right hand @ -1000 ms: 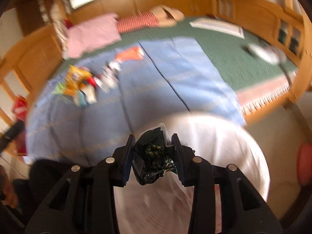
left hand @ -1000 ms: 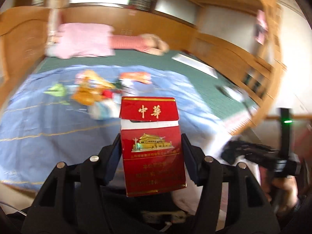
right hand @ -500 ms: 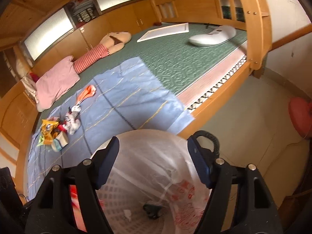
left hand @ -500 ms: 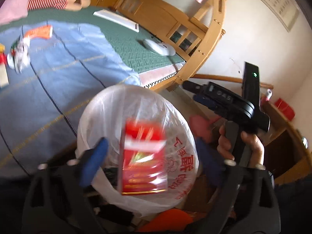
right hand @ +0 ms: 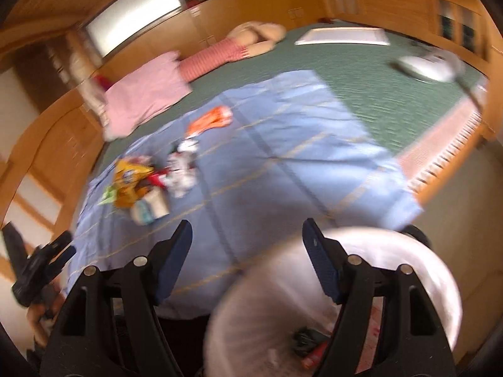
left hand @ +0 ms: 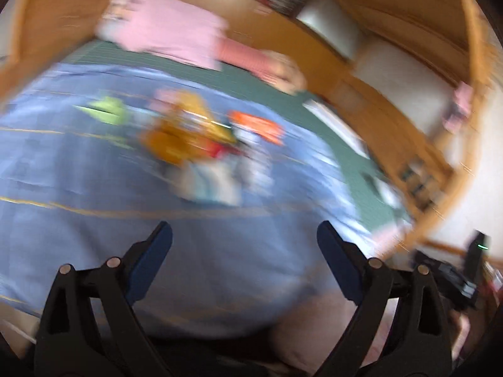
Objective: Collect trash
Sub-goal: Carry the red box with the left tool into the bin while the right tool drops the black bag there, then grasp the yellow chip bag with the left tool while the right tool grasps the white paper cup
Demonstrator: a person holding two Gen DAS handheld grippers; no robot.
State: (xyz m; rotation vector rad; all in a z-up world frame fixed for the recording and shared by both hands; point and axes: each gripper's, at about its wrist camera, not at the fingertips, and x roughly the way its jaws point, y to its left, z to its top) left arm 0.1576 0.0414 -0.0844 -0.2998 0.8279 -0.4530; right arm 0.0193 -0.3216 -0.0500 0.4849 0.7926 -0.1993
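Observation:
My left gripper (left hand: 243,232) is open and empty above the blue sheet (left hand: 78,220), pointing at a blurred pile of trash (left hand: 195,144): yellow, green and orange wrappers and a pale carton. My right gripper (right hand: 247,229) is also open and empty, over the sheet's near edge. Below it to the right stands the bin lined with a white bag (right hand: 408,251). A dark wrapper (right hand: 306,337) and the red cigarette pack (right hand: 314,353) lie inside. The trash pile (right hand: 151,182) and an orange wrapper (right hand: 210,119) lie further back on the left.
A pink pillow (right hand: 144,97) and a striped plush toy (right hand: 239,47) lie at the bed's head on the green mat (right hand: 393,94). A white board (right hand: 342,37) and a white object (right hand: 427,62) lie to the right. A wooden frame surrounds the bed. The other gripper (right hand: 37,267) shows at the left.
The left gripper let go of the red cigarette pack into the bin and swung back toward the bed. The right gripper dropped its dark wrapper into the bin; both jaws now stand wide.

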